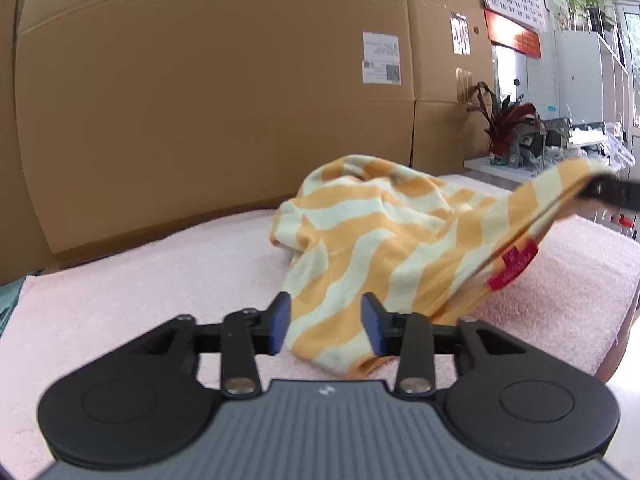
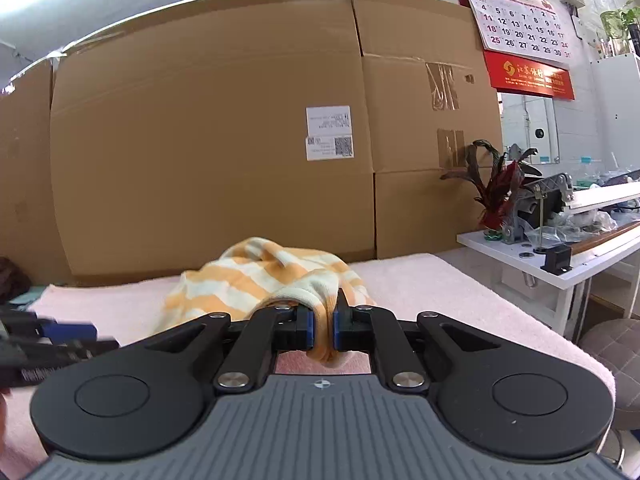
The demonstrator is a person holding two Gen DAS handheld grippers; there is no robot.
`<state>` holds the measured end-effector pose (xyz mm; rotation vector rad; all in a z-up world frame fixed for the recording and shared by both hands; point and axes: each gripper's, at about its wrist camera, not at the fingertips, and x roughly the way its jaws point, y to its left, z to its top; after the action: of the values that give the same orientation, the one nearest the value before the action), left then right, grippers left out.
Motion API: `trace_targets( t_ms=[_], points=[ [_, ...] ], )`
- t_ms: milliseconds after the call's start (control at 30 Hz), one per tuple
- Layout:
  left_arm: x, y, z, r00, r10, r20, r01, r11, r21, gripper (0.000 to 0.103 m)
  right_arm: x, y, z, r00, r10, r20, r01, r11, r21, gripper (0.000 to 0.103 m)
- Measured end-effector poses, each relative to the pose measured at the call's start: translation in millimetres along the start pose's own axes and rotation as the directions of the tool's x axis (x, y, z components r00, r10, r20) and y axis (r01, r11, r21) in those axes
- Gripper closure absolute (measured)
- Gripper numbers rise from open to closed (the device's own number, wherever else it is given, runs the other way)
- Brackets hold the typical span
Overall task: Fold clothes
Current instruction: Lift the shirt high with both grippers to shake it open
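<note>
**Striped shirt half lifted off the pink towel**

So the orange and cream striped shirt (image 1: 372, 236) is lying crumpled on a pink towel (image 1: 140, 280) that covers the table, with a wall of big cardboard boxes (image 1: 208, 100) right behind it. The right gripper (image 2: 323, 330) has its blue pads squeezed together on a hem of the fabric, you can see a fold of cloth bunched up and poking out between them, and the rest of the shirt (image 2: 256, 280) sits heaped just ahead of it. From the left camera that same gripper (image 1: 612, 192) shows up at the far right edge, holding one corner of the shirt up off the towel so the cloth stretches from the pile up to it, and a red tag (image 1: 514, 266) shows on the underside of the raised edge.

The left gripper (image 1: 326, 324) is spread wide, pads well apart, grabbing nothing. The near end of the shirt lies right between its fingers, whether it's touching them I can't tell. In the right view the left gripper (image 2: 68, 334) is just a blurry dark shape low on the left.

Off to the right there's a white side table (image 2: 560, 264) with a red-leaved potted plant (image 2: 496, 196), and a calendar (image 2: 516, 12) on the wall
</note>
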<state>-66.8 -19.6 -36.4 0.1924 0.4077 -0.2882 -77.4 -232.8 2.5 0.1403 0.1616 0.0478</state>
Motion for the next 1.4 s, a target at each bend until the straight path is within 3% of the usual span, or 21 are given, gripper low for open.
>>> trace_targets(
  t_ms=[100, 267, 500, 600, 700, 767, 800, 867, 933, 1033, 1133, 1200, 1400],
  points=[
    [4, -14, -10, 1.0, 0.0, -0.017, 0.001, 0.998, 0.065, 0.049, 3, 3, 15, 0.999, 0.033, 0.038, -0.035, 0.998, 0.047, 0.095],
    [5, -32, -19, 1.0, 0.012, -0.015, -0.009, 0.984, 0.176, 0.036, 7, 2, 44, 0.989, 0.094, 0.114, -0.11, 0.983, 0.144, 0.094],
    [37, -52, -2, 0.996, 0.058, -0.062, -0.044, 0.977, 0.207, 0.035, -2, 14, 71, 0.964, 0.162, 0.213, -0.201, 0.963, 0.179, 0.094],
    [49, -63, 8, 0.993, 0.08, -0.082, -0.061, 0.974, 0.219, 0.037, -10, 14, 77, 0.957, 0.16, 0.24, -0.203, 0.965, 0.166, 0.094],
    [49, -77, 12, 0.997, 0.068, -0.032, -0.058, 0.966, 0.253, 0.037, -18, 14, 82, 0.95, 0.159, 0.268, -0.204, 0.967, 0.152, 0.094],
    [46, -78, 14, 0.998, 0.062, -0.001, -0.06, 0.968, 0.245, 0.061, -23, 14, 86, 0.945, 0.157, 0.286, -0.205, 0.968, 0.143, 0.094],
    [43, -73, 15, 0.999, 0.054, 0.005, -0.054, 0.975, 0.218, 0.089, -25, 14, 88, 0.943, 0.157, 0.294, -0.205, 0.969, 0.139, 0.094],
    [38, -62, 18, 0.999, 0.038, 0.018, -0.041, 0.986, 0.162, 0.093, -31, 14, 92, 0.937, 0.156, 0.312, -0.205, 0.97, 0.13, 0.094],
    [22, -43, 21, 0.994, 0.077, 0.081, -0.086, 0.99, 0.111, 0.094, -36, 14, 95, 0.931, 0.155, 0.33, -0.205, 0.971, 0.121, 0.094],
    [-16, -4, 37, 0.959, 0.189, 0.213, -0.196, 0.981, 0.011, 0.094, -41, 13, 102, 0.923, 0.155, 0.351, -0.204, 0.973, 0.109, 0.094],
    [-62, 42, 65, 0.911, 0.255, 0.325, -0.224, 0.966, -0.13, 0.095, -40, 13, 112, 0.919, 0.155, 0.362, -0.203, 0.974, 0.099, 0.094],
    [-93, 61, 87, 0.869, 0.277, 0.41, -0.23, 0.96, -0.161, 0.095, -39, 13, 118, 0.917, 0.155, 0.369, -0.203, 0.975, 0.093, 0.094],
    [-173, 84, 144, 0.721, 0.323, 0.613, -0.289, 0.944, -0.157, 0.095, -54, 33, 162, 0.843, 0.22, 0.492, -0.275, 0.961, 0.041, 0.094]
  ],
)
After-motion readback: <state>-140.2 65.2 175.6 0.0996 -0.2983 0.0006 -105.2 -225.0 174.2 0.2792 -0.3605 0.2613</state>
